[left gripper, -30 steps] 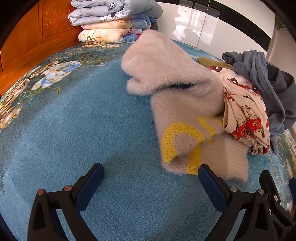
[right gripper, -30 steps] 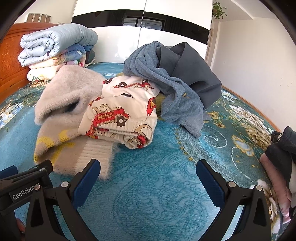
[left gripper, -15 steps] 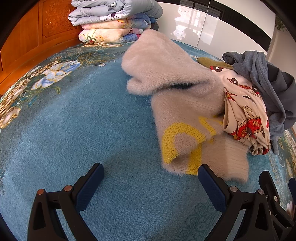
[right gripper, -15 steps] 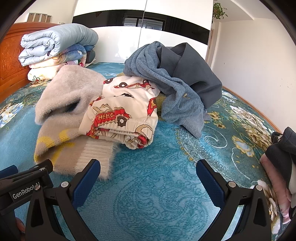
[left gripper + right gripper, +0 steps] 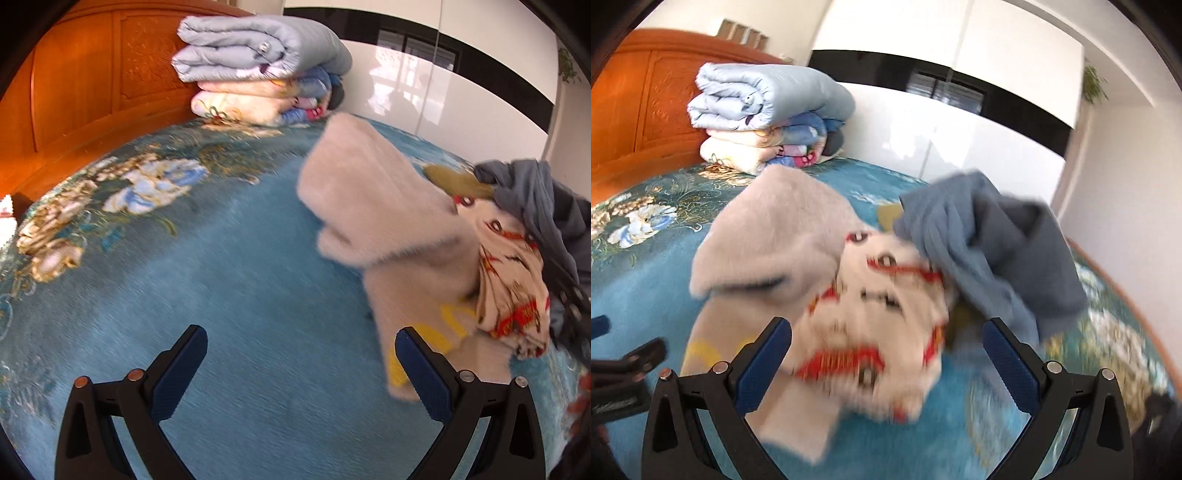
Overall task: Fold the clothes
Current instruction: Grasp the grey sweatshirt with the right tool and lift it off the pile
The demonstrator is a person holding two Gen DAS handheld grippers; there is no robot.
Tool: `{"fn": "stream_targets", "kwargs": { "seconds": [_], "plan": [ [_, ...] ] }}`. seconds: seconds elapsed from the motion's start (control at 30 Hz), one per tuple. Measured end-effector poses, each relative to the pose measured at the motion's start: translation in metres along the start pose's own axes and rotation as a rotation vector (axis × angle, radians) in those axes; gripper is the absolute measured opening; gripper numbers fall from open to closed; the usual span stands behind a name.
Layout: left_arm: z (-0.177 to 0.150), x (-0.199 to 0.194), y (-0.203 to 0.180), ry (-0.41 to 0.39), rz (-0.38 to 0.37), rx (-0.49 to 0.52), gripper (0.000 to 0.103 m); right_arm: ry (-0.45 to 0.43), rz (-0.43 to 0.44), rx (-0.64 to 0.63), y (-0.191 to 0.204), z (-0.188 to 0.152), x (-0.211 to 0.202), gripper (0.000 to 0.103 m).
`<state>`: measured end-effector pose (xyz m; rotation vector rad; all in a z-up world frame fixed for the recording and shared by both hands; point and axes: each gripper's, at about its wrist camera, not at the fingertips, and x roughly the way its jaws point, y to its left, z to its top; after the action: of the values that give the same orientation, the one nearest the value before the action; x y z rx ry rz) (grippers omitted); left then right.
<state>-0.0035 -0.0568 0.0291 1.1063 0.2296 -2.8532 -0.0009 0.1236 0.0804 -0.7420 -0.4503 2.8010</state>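
1. We see stacked quilts point(image 5: 768, 118) by the wooden headboard point(image 5: 74, 96).
2. On the plush blue bed point(image 5: 221, 295), a fuzzy beige sweater point(image 5: 376, 206), printed garment point(image 5: 879, 317) and grey hoodie point(image 5: 990, 243) lie heaped.
3. Our left claw point(image 5: 301, 363) and right claw point(image 5: 886, 354) gape, empty.

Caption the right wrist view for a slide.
Open right gripper faces a cartoon-print garment lying between a beige sweater and grey clothing.

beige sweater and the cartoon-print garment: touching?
Touching. The right wrist view shows the cartoon-print garment lying partly over the beige sweater, with no blue bedspread between them; the left wrist view agrees.
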Motion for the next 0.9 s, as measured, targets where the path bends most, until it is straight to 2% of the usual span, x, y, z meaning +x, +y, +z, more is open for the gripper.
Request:
{"fn": "stream_targets", "kwargs": {
  "seconds": [0.07,0.23,0.27,0.3,0.33,0.37,0.43,0.47,0.57,0.63,0.67,0.8,0.9],
  "plan": [
    [0.007,-0.004,0.010,-0.030,0.034,-0.003,0.103,0.031,-0.041,-0.027,0.002,0.023,0.026,0.103],
    [0.021,-0.015,0.030,-0.083,0.064,-0.037,0.103,0.168,-0.099,0.015,-0.014,0.047,0.083,0.103],
    [0.022,-0.016,0.031,-0.088,0.066,-0.039,0.103,0.202,-0.084,0.009,-0.015,0.049,0.093,0.102],
    [0.024,-0.018,0.032,-0.092,0.068,-0.041,0.103,0.236,-0.069,0.005,-0.017,0.051,0.102,0.094],
    [0.025,-0.020,0.031,-0.098,0.071,-0.035,0.103,0.258,-0.047,0.012,-0.019,0.051,0.109,0.074],
    [0.026,-0.022,0.029,-0.104,0.075,-0.023,0.103,0.286,-0.045,0.023,-0.023,0.049,0.116,0.062],
    [0.028,-0.027,0.026,-0.121,0.086,0.001,0.103,0.349,-0.070,0.098,-0.038,0.044,0.126,0.018],
    [0.029,-0.029,0.024,-0.133,0.096,0.015,0.103,0.363,-0.072,0.149,-0.046,0.043,0.127,0.012],
    [0.034,-0.039,0.020,-0.156,0.102,0.037,0.103,0.333,0.050,0.417,-0.079,0.047,0.111,0.008],
    [0.037,-0.046,0.022,-0.156,0.077,0.024,0.103,0.277,0.206,0.639,-0.107,0.057,0.089,0.005],
    [0.039,-0.050,0.024,-0.158,0.068,0.016,0.103,0.243,0.287,0.708,-0.119,0.063,0.078,0.003],
    [0.043,-0.071,0.029,-0.193,0.088,0.012,0.103,0.083,0.500,0.756,-0.149,0.102,0.018,0.004],
    [0.044,-0.087,0.034,-0.210,0.106,0.013,0.103,-0.017,0.628,0.810,-0.169,0.114,-0.022,0.003]
  ]
}}
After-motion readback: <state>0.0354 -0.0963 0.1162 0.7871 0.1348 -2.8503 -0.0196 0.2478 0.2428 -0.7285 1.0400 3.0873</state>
